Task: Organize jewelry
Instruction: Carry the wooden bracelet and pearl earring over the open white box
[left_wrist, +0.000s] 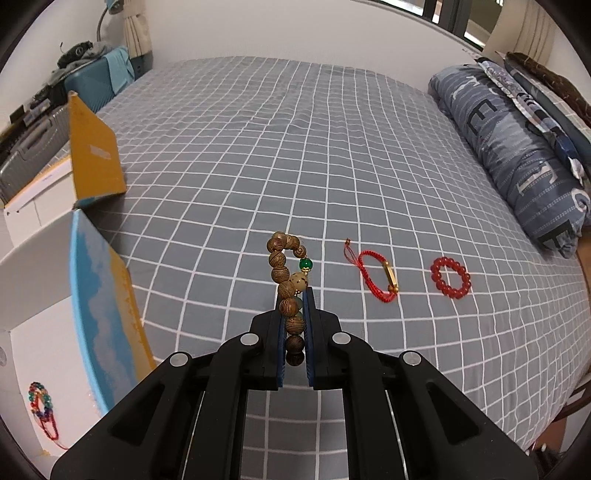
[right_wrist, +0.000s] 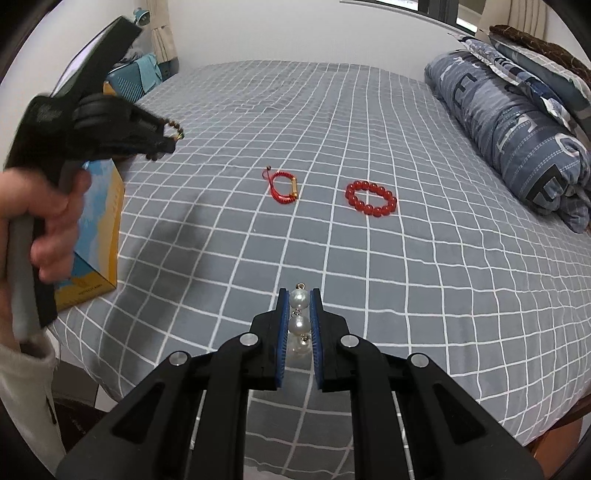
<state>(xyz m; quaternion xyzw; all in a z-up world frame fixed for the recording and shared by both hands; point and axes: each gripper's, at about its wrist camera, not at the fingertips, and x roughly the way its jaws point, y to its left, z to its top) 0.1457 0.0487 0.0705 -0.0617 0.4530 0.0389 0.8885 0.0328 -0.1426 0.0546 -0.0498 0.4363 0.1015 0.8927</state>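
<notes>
Above the checked bed, the left gripper (left_wrist: 294, 317) clamps a wooden bead bracelet (left_wrist: 286, 273) and the right gripper (right_wrist: 298, 314) pinches a pearl strand (right_wrist: 299, 314). One colourful bracelet (left_wrist: 42, 410) lies in the box (left_wrist: 37, 332) at near left. A red cord bracelet (right_wrist: 282, 186) and red bead bracelet (right_wrist: 371, 198) remain on the bedspread (right_wrist: 369, 277).

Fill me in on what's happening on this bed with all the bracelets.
A person is sorting jewelry with a handheld gripper in each hand. The left gripper is shut on a wooden bead bracelet, held above the bed beside an open box. The right gripper is shut on a pearl piece. A red cord bracelet and a red bead bracelet lie on the checked bedspread, not yet picked up. A colourful beaded piece already lies in the box.
</notes>
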